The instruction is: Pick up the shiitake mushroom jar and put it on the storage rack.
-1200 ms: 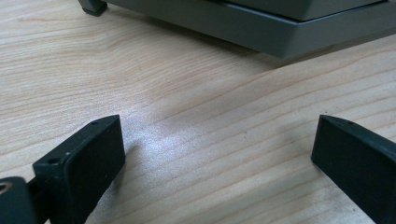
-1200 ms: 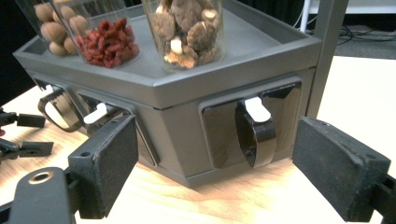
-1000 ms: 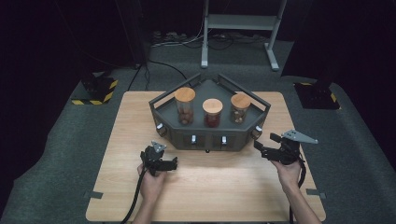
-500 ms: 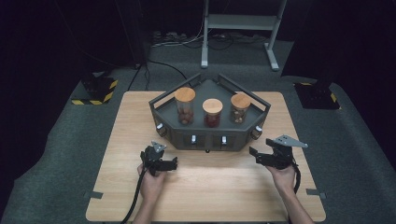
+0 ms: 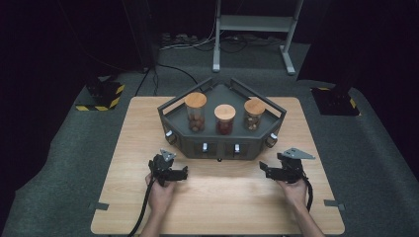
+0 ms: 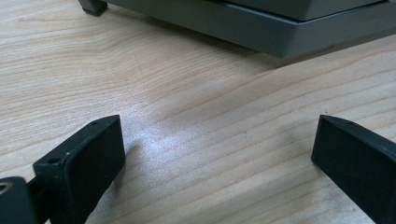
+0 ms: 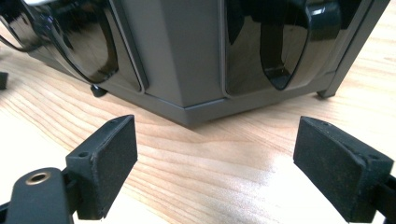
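A dark grey angular rack (image 5: 222,143) stands at the far middle of the wooden table (image 5: 222,202). In it stand three glass jars with wooden lids: a left jar (image 5: 195,111), a middle jar (image 5: 225,118) and a right jar (image 5: 254,113). My left gripper (image 5: 172,164) rests open on the table just in front of the rack's left corner. In the left gripper view its jaws (image 6: 217,128) stand wide apart over bare wood, with the rack's base (image 6: 261,28) ahead. My right gripper (image 5: 272,164) is open too. Its jaws (image 7: 215,126) face the rack's glossy corner (image 7: 182,56) with nothing between them.
Small knobs (image 5: 204,147) line the rack's front wall. Tape marks sit at the table's near corners (image 5: 99,205). On the floor beyond are a yellow-and-black striped base (image 5: 101,96), cables and a metal stand (image 5: 254,29).
My right gripper has moved left and nearer to the person, lowering toward the table by the rack's right front corner. The left gripper has stayed put.
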Demonstrator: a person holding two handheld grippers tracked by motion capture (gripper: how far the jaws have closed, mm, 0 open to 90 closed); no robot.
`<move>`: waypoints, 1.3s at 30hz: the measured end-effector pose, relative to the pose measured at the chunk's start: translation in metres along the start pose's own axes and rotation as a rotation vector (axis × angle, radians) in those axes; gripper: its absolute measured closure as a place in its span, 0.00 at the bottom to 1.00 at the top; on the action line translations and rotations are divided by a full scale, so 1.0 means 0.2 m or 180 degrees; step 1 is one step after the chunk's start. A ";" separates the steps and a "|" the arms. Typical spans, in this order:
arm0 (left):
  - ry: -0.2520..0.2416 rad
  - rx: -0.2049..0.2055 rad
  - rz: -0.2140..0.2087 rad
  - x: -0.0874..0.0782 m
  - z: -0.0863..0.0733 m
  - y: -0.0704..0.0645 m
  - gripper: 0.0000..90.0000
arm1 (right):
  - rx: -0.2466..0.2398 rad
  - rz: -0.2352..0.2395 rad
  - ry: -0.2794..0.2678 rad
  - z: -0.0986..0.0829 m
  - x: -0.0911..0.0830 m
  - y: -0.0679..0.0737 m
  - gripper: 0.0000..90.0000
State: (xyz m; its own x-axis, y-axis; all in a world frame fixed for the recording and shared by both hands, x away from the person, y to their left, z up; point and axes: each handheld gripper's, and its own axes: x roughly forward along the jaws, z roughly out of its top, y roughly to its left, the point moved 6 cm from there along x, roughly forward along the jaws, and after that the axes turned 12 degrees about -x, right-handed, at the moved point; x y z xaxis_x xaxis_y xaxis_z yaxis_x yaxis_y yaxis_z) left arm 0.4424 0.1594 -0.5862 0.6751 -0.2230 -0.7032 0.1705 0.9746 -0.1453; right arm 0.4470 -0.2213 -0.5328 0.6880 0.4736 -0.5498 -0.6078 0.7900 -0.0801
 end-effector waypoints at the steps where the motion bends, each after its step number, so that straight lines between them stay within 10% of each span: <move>1: 0.0000 0.0000 0.0000 0.00 0.00 0.00 0.03 | 0.0000 0.0000 0.0000 0.00 0.00 0.00 0.15; 39: 0.0000 0.0001 0.0000 0.00 0.00 0.00 0.03 | -0.0140 -0.0089 0.0504 -0.12 0.26 0.06 0.13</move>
State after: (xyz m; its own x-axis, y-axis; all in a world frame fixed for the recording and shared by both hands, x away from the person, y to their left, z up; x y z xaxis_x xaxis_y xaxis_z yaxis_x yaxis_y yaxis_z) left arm 0.4424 0.1595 -0.5862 0.6751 -0.2230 -0.7032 0.1708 0.9746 -0.1451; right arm 0.4656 -0.1962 -0.5822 0.6359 0.3816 -0.6708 -0.6085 0.7826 -0.1315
